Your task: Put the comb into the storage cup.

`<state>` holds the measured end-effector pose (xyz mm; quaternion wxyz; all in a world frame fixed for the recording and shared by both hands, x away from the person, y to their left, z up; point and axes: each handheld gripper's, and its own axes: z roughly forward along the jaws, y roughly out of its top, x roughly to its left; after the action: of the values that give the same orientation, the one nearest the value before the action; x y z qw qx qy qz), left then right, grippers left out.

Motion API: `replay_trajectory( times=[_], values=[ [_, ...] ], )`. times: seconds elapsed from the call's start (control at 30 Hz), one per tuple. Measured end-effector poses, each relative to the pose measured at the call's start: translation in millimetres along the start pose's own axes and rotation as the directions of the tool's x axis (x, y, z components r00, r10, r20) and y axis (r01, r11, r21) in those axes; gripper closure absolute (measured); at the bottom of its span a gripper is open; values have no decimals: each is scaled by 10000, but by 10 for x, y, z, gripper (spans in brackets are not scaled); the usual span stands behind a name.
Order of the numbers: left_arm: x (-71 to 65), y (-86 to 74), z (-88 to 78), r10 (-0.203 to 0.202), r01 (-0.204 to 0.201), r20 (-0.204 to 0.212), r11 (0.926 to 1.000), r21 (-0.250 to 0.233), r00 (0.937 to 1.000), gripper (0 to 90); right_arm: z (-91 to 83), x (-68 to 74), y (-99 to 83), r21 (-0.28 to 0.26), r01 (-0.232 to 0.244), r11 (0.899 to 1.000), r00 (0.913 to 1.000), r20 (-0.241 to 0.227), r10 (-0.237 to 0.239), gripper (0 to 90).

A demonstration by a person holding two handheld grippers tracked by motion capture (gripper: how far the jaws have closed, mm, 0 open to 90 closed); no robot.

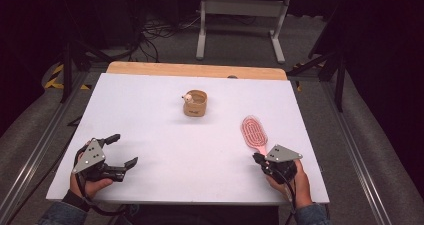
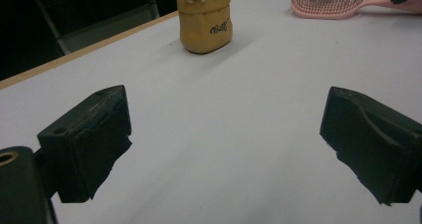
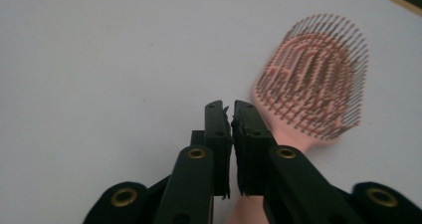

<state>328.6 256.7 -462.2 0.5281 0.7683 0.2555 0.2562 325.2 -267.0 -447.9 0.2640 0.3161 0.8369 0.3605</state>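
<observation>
Black fingers of the right gripper [image 3: 231,109] sit nearly closed over the handle of the pink plastic bristled hairbrush [image 3: 318,77], which lies flat on the white bench [image 1: 150,115]; whether they pinch it I cannot tell. Left gripper [image 1: 122,150] fingers stand wide apart, holding nothing.

Light falls evenly from above on the white counter [image 1: 150,135], while the room past its far edge stays dark. Shadows are faint. In the right gripper view the pink brush [image 3: 313,79] is blurred.
</observation>
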Motion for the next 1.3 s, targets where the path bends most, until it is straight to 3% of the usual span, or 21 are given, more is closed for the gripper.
replay_trajectory(
  times=[0.1,0.13,0.2,0.27,0.33,0.5,0.6,0.67,0.7,0.73,0.97,1.1,1.3],
  values=[
    [-3,0,-7,-61,61,-22,9999,-85,10000,68,-8,-53,-10,0,-412,9991,9977,544,412,789],
    [-1,1,-8,-27,27,-28,10000,-79,10000,68,4,-76,-21,207,-609,9979,9944,880,588,700],
    [-1,2,-7,-20,20,-26,10000,-67,10000,68,20,-107,-27,434,-966,9944,9886,1198,908,625],
    [-4,1,-3,3,-3,1,10000,-18,10000,68,29,-140,-32,535,-1362,9892,9831,1305,1283,506],
    [-2,-1,1,-43,43,36,10000,19,10000,70,50,-175,-19,777,-1893,9788,9680,1820,1728,345],
    [3,-2,9,-55,55,68,10000,62,10000,71,59,-252,27,818,-2936,9524,9346,2338,2680,248],
    [-1,-4,16,-103,102,124,9999,72,9999,72,110,-316,46,1437,-3431,9282,9225,2377,3042,188],
    [-2,-2,17,-157,156,168,9999,54,9997,74,145,-363,59,1789,-3709,9113,9162,2307,3276,190],
    [-2,-2,17,-157,156,168,9999,54,9997,75,145,-363,59,1789,-3709,9113,9162,2307,3276,190],
    [-3,1,11,-151,150,170,9999,34,9997,75,200,-397,111,2430,-3859,8900,9160,2152,3385,169],
    [19,-6,-4,-251,251,269,9997,7,9993,75,417,-365,196,3260,-3785,8663,9211,2248,3179,240],
    [25,-7,-10,-346,349,302,9994,-79,9989,79,414,-356,200,2934,-4005,8681,9125,2144,3485,379],
    [6,-5,14,-367,366,350,9993,29,9987,79,372,-339,167,2661,-3890,8820,9173,2000,3443,574]
  ],
)
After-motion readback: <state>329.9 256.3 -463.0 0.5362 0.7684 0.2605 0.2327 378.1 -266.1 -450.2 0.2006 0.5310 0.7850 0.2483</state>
